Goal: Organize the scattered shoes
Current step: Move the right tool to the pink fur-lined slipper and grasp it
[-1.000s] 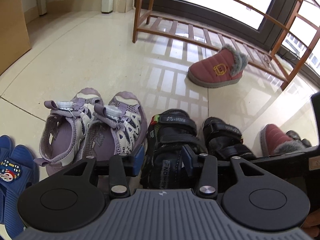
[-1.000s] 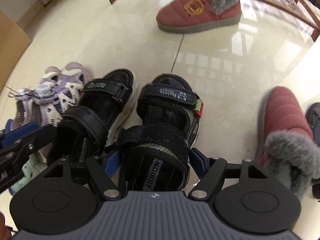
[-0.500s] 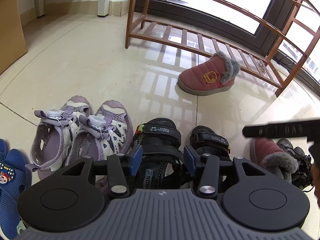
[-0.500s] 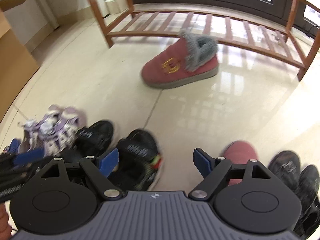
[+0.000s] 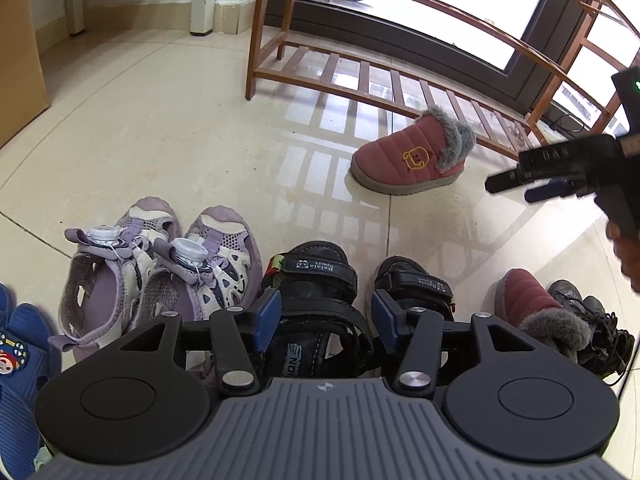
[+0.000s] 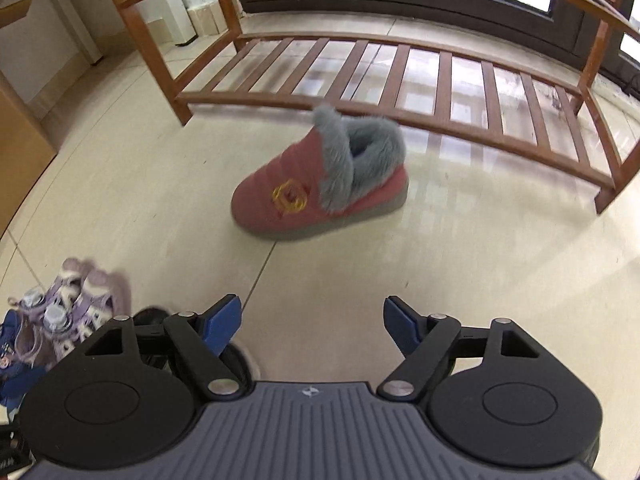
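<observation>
1. Left wrist view: my left gripper [image 5: 325, 320] is hanging low over the left black sandal [image 5: 316, 304], pointing down at it. Its jaws are opening, and the sandal's heel strap is sitting between the blue pads without being pressed by them.
2. The right black sandal [image 5: 414, 286] is lying just beside its partner, off the right pad; the two are standing side by side with toes pointing away from me.
3. The purple sandals [image 5: 160, 276] are sitting as a pair just left of the black ones, and a blue slipper [image 5: 18, 344] is lying at the far left edge.
4. To the right of the black pair, one pink fur-lined boot [image 5: 536, 308] is resting next to a dark boot [image 5: 588, 324].
5. Its partner, the other pink boot [image 5: 412, 156], is lying well apart out on the floor tiles [image 5: 160, 128], near the front of the wooden shoe rack [image 5: 360, 76].
6. My right gripper [image 6: 313, 322] is reaching in from the right edge of the left view, near that stray boot.
7. In the right wrist view the jaws are standing wide, closing slightly, and holding nothing; only bare floor is showing between them. The stray pink boot is lying ahead of the fingertips, apart from them, toe pointing left, in front of the rack's bottom slats.
</observation>
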The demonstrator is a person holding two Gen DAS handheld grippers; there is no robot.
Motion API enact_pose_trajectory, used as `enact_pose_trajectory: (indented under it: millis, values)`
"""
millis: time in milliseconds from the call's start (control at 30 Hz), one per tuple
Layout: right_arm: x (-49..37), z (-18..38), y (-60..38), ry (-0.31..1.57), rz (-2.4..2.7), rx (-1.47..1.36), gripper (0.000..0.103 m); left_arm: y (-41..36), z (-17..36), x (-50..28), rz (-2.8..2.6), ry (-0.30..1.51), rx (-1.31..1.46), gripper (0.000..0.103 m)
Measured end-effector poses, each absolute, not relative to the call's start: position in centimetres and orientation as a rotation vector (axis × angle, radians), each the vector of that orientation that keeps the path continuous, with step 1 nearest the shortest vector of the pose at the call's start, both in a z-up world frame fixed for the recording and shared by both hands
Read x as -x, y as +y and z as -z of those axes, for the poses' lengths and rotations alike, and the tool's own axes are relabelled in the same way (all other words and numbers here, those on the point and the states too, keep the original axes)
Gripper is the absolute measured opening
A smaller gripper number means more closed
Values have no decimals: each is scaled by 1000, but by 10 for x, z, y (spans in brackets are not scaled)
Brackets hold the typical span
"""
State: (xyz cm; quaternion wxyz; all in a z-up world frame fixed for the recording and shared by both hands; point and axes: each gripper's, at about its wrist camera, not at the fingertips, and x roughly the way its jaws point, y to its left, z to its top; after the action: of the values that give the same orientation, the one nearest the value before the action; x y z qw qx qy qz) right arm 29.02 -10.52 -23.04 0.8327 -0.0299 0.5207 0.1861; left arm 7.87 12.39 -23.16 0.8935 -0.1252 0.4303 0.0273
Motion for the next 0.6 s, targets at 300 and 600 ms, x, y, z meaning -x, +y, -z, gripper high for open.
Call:
enact_pose_trajectory:
  millis: [300,600]
  values:
    - [-330,232,-85,1082,-410,156,79,127,232,-78,-64,904,266,54]
    - [-370,240,-68,1030,-365,197,64,124,235,-76,-43,925,260,54]
